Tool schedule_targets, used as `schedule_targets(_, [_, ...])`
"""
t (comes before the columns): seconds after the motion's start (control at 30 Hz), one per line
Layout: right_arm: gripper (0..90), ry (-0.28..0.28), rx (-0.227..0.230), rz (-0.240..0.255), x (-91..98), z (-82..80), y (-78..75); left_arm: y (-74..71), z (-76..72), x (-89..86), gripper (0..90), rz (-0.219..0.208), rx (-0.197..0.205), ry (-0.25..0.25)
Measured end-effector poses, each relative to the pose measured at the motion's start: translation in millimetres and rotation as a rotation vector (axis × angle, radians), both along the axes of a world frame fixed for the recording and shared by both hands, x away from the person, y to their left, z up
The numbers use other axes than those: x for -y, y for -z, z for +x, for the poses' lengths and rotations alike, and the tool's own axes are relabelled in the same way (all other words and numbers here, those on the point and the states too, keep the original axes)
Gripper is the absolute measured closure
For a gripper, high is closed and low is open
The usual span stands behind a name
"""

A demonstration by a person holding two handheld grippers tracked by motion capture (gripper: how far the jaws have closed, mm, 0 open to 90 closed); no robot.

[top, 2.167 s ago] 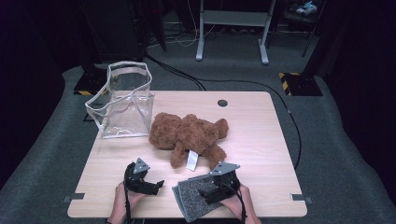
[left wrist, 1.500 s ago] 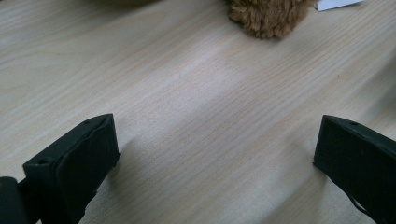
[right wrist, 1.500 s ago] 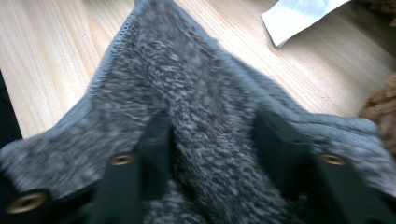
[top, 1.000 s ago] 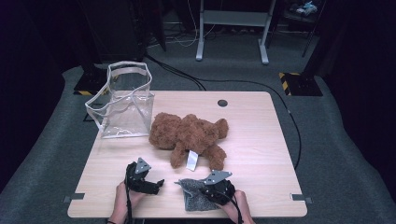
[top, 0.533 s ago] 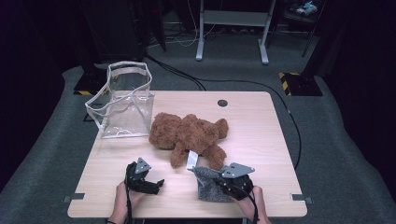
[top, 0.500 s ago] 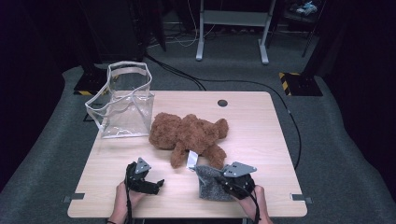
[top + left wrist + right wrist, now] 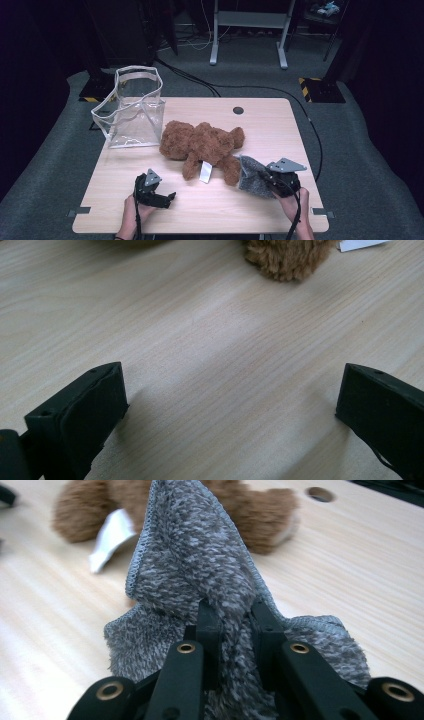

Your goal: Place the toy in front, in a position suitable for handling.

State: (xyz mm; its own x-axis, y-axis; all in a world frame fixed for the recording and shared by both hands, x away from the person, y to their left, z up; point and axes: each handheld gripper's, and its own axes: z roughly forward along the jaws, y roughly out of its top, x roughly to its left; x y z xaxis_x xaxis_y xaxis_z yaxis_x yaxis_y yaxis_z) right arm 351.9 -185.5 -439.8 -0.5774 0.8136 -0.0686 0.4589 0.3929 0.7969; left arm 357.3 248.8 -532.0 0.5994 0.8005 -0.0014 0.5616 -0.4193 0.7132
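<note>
A brown teddy bear [image 7: 202, 145] with a white tag [image 7: 205, 171] lies in the middle of the wooden table [image 7: 280, 130]. My right gripper [image 7: 267, 180] is shut on a grey fluffy cloth [image 7: 250, 175], holding it bunched and lifted beside the bear's leg. In the right gripper view the grey fluffy cloth [image 7: 200, 570] rises from between the jaws, with the teddy bear [image 7: 260, 510] behind it. My left gripper [image 7: 165, 199] rests near the front edge, open with nothing between its jaws. The left gripper view has bare table [image 7: 210, 355] between the jaws and a teddy bear paw [image 7: 285, 260] ahead.
A clear plastic bag [image 7: 132, 107] with white trim stands open at the table's back left. A round cable hole [image 7: 238, 110] sits near the far edge. Cables [image 7: 300, 105] run over the grey carpet behind and to the right.
My right gripper has lifted the grey cloth off the table and carried it to the right and up toward the bear's leg. The left gripper has stayed put.
</note>
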Motion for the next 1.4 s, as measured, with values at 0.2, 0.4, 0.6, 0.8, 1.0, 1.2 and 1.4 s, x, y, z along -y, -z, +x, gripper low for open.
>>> schedule_targets(0.2, [78.6,0.061,-0.003,-0.015,16.2,13.0,1.3,0.0,0.0,0.0,0.0,0.0,0.0,0.0])
schedule_targets(0.4, [78.0,0.124,-0.036,-0.014,24.6,26.9,10.3,0.0,0.0,0.0,0.0,0.0,0.0,0.0])
schedule_targets(0.6, [77.3,0.18,-0.068,-0.02,29.1,38.7,18.3,0.0,0.0,-0.1,0.0,0.003,0.003,-0.001])
schedule_targets(0.8, [75.5,0.22,-0.093,-0.018,30.3,52.7,30.5,0.0,0.0,0.0,0.0,0.0,0.001,0.0])
schedule_targets(1.0, [67.6,0.26,-0.139,-0.025,30.5,65.1,50.2,0.0,0.0,0.0,0.0,0.001,0.001,0.0])
schedule_targets(1.2, [28.1,0.313,-0.203,-0.014,34.8,71.1,69.7,0.0,0.0,0.0,0.0,0.001,0.0,0.0])
schedule_targets(1.4, [11.6,0.293,-0.167,0.006,38.7,59.8,56.6,-0.1,0.0,-0.1,0.0,0.003,0.003,0.0])
